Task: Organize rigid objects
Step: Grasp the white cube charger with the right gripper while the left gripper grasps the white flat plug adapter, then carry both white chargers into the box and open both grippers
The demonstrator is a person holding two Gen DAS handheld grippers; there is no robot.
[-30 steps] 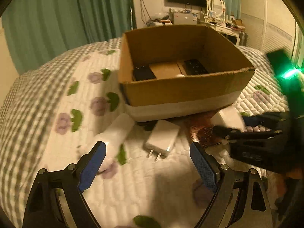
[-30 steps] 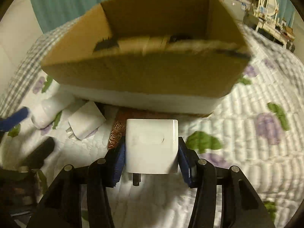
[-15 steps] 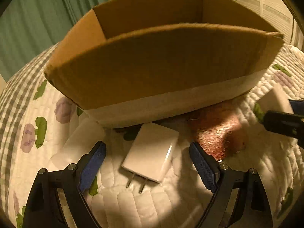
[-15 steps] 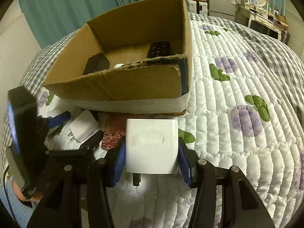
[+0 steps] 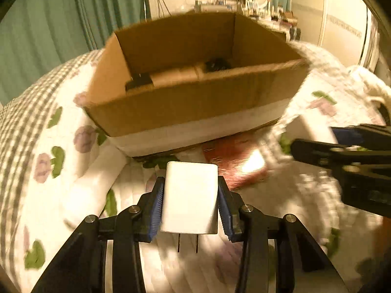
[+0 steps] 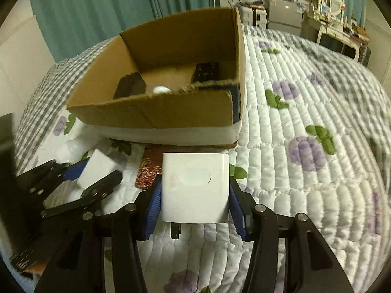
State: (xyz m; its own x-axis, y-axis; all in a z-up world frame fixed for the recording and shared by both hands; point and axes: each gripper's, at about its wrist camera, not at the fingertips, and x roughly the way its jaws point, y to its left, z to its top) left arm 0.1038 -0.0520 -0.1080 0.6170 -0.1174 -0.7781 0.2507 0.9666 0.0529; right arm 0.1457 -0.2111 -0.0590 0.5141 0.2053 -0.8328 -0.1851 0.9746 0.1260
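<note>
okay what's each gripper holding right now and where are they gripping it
The left gripper holds a flat white charger by its two long side edges, prongs toward the camera. The right gripper holds a white cube charger by opposite side faces.

The left gripper [image 5: 189, 201], open above the quilt a second ago, now clamps the flat white two-pronged charger [image 5: 190, 196], lifted off the quilted floral bedspread [image 5: 288, 202].
</note>
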